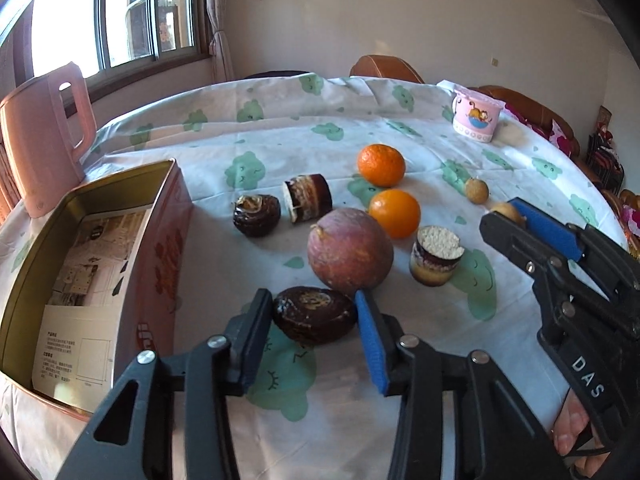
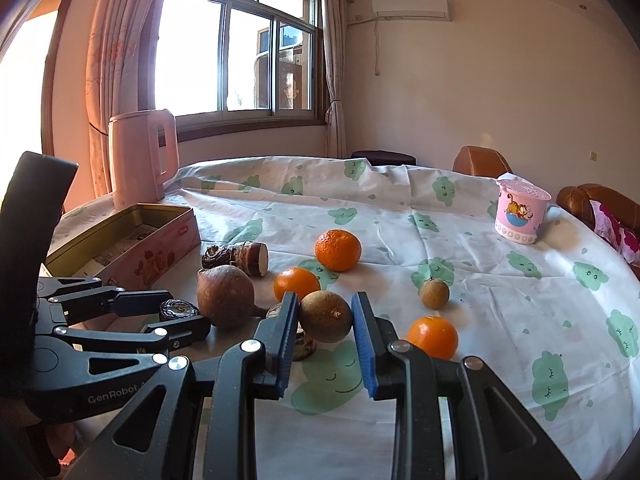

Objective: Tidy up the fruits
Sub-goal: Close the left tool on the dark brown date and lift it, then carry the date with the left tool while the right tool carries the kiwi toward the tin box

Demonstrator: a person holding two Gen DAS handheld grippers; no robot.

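Lower centre of our left view, our left hand-held gripper [image 1: 316, 312] pinches a dark, flattened, wrinkled fruit [image 1: 314, 314]; it may slip. Our right hand-held gripper [image 2: 325, 316] clamps a small round brown fruit [image 2: 326, 316]. Far left, the open gold-lined tin box [image 1: 120, 184] waits; its rim could snag.

the left tongs [image 1: 314, 310] pointed steeply down, pads pressed on either side of a dark round piece; the right tongs [image 2: 325, 317] angled down less, shut on a small brown fruit; fingers [image 1: 570, 432] gripped the right handle.
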